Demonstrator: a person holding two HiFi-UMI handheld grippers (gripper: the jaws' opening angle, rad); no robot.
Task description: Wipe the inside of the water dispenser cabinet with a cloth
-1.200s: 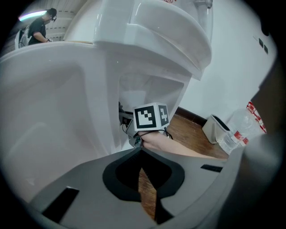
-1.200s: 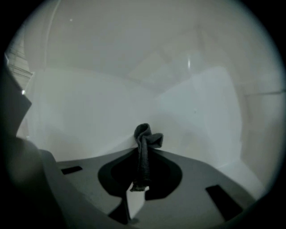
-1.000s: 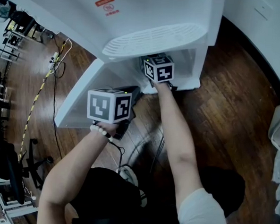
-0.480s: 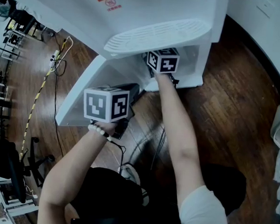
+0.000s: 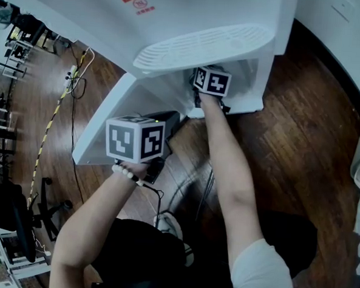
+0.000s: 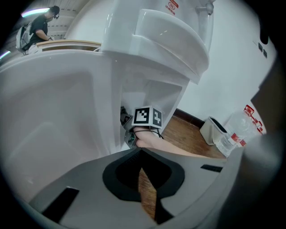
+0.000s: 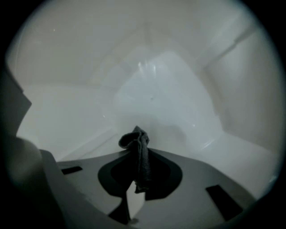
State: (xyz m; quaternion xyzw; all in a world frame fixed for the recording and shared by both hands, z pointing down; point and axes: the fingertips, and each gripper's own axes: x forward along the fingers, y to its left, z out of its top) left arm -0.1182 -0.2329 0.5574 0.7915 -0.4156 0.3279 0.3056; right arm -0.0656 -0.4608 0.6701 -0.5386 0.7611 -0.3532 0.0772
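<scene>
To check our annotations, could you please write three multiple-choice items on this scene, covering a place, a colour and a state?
1. Where is the right hand-held gripper? A) inside the cabinet B) on a desk C) in a sink
2. What colour is the cloth? A) white B) yellow C) dark grey
3. The cabinet door is: A) shut B) open C) missing
Answers: 1 A, white cabinet walls fill its view; 2 C, it looks dark against the white; 3 B, it stands swung out in the head view.
</scene>
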